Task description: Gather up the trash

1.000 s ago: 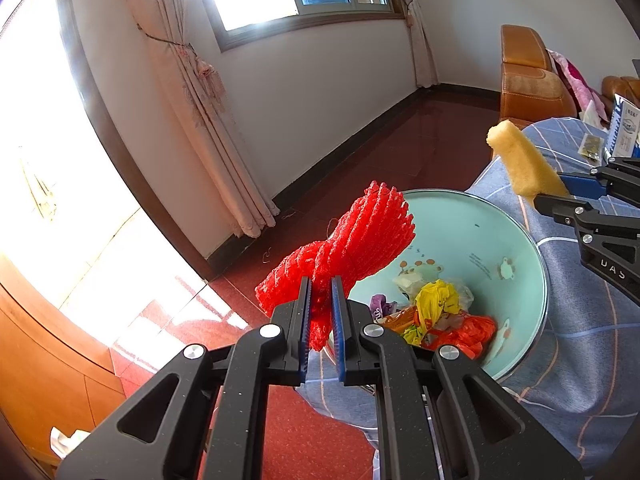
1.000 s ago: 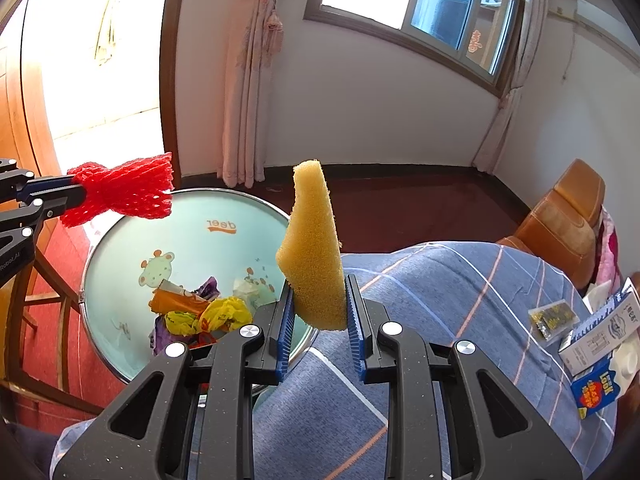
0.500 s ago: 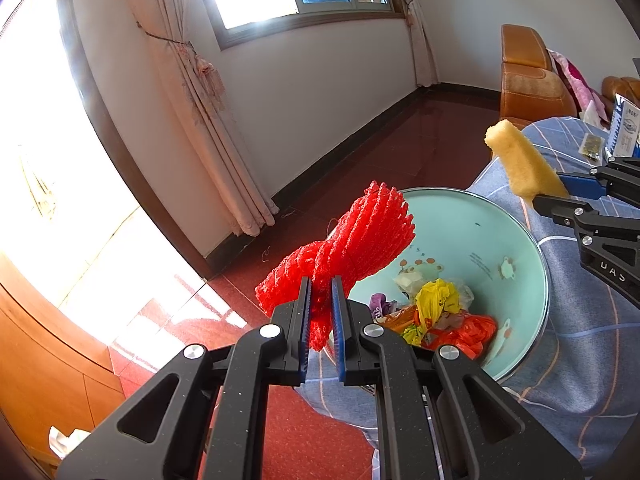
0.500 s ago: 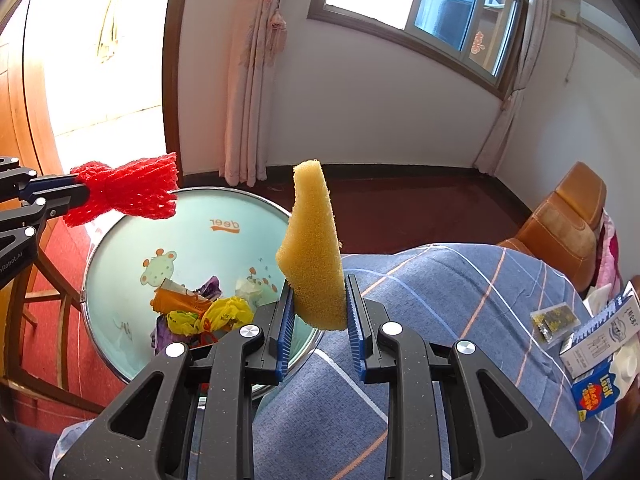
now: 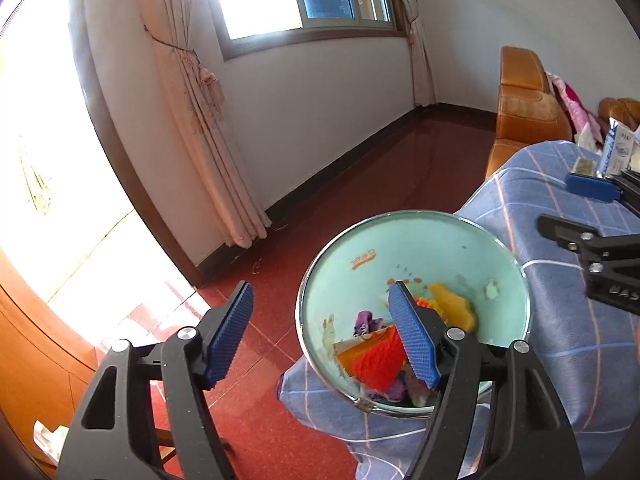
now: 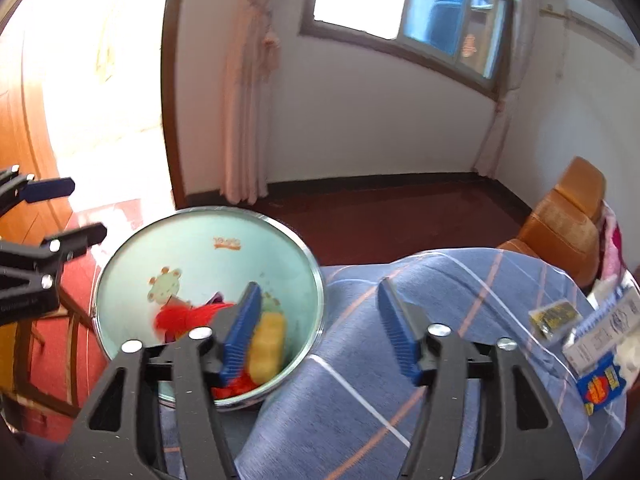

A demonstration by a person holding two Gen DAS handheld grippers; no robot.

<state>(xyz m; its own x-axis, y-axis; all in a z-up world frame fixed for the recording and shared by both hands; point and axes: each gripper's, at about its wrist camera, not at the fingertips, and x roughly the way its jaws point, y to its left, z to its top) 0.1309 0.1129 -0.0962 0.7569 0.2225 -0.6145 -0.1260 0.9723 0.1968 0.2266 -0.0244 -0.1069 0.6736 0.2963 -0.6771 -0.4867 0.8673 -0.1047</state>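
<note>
Two grippers stood over the bin.

Left wrist view: left gripper (image 5: 322, 330) had jaws opening, nothing between them. Red net (image 5: 378, 362) lay in the bin (image 5: 420, 232), crumpled and ridged, on top of orange and purple scraps. Yellow sponge (image 5: 454, 308) lay just beside it, soft and irregular. Right gripper (image 5: 576, 210) showed at the edge, jaws apart and empty.

Right wrist view: right gripper (image 6: 318, 330) had jaws opening, empty, above the bin rim and the bench (image 6: 460, 280) cloth. Net and sponge sat in the bin, blurred.

Judged: these two pieces were collected. Packets (image 6: 596, 336) at the bench's far side remained to be picked up.
</note>
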